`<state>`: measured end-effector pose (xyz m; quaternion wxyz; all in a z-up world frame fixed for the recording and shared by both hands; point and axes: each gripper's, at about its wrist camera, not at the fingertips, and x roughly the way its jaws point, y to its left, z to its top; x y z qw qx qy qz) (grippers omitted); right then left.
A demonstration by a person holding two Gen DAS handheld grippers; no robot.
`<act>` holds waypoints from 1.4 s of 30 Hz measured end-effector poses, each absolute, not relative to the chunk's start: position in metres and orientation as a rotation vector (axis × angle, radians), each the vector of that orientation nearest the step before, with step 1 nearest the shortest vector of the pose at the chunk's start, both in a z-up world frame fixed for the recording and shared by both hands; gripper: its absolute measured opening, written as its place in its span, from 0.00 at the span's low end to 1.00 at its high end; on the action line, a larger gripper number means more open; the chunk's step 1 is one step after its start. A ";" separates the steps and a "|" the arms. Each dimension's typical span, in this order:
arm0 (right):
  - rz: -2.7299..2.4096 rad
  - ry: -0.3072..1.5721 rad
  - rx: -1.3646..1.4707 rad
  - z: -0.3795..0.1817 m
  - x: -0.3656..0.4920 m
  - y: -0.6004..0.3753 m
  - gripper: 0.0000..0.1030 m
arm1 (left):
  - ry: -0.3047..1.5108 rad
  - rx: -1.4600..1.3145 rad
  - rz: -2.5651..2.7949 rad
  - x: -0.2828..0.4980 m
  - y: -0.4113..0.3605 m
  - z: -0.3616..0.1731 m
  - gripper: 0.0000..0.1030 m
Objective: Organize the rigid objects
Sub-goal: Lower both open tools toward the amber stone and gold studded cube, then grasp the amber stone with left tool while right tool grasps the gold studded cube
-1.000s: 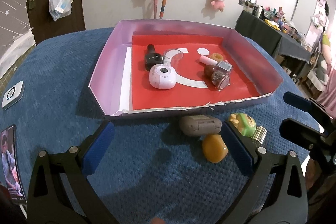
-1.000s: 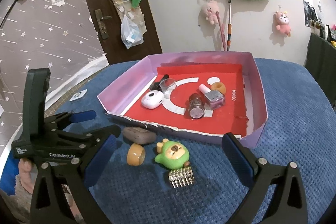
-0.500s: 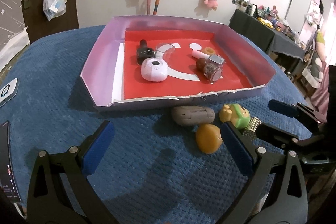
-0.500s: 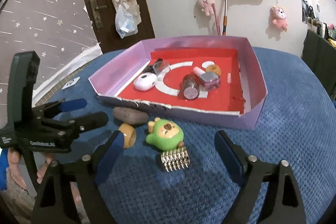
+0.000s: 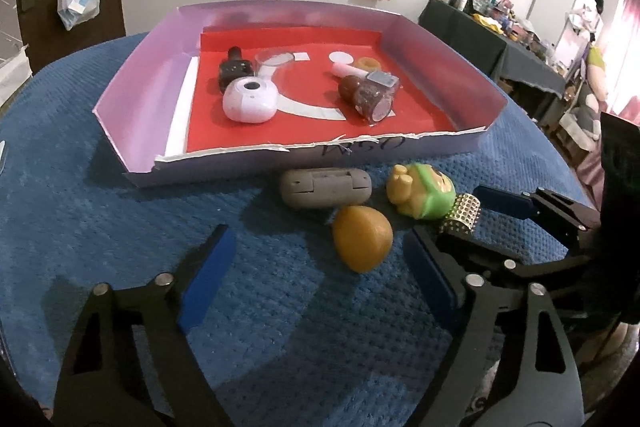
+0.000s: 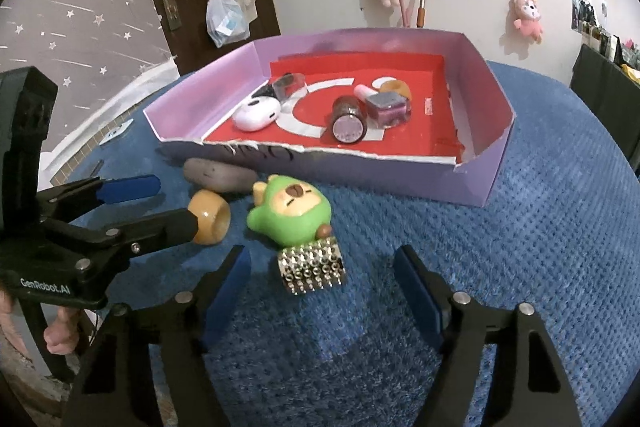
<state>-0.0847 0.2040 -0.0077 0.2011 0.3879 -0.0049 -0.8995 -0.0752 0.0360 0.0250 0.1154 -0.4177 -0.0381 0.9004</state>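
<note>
Both grippers lining up on the leftovers outside the box (image 6: 476, 183)

Left gripper (image 5: 316, 275) closing, ring (image 5: 362, 238) just ahead, unpinched; right gripper (image 6: 322, 285) closing, studded roller (image 6: 311, 266) between its tips, untouched.

Both grippers are matte black frames with triangular cut-outs, silver round rivets and flat blue pads on the fingertips (image 5: 208, 275). The left gripper (image 6: 140, 203), at nine o'clock in the right wrist view, carries white "GenRobot.AI" lettering.

Beside the lilac box (image 6: 472, 183) with its red floor: a green figurine (image 6: 292, 215), an amber ring (image 6: 210, 223), a studded silver cuff (image 6: 312, 267).
</note>
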 end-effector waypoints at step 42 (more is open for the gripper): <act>-2.429 -0.064 0.990 0.016 -0.068 0.194 0.33 | -0.155 -1.142 2.599 -0.053 0.041 0.041 0.19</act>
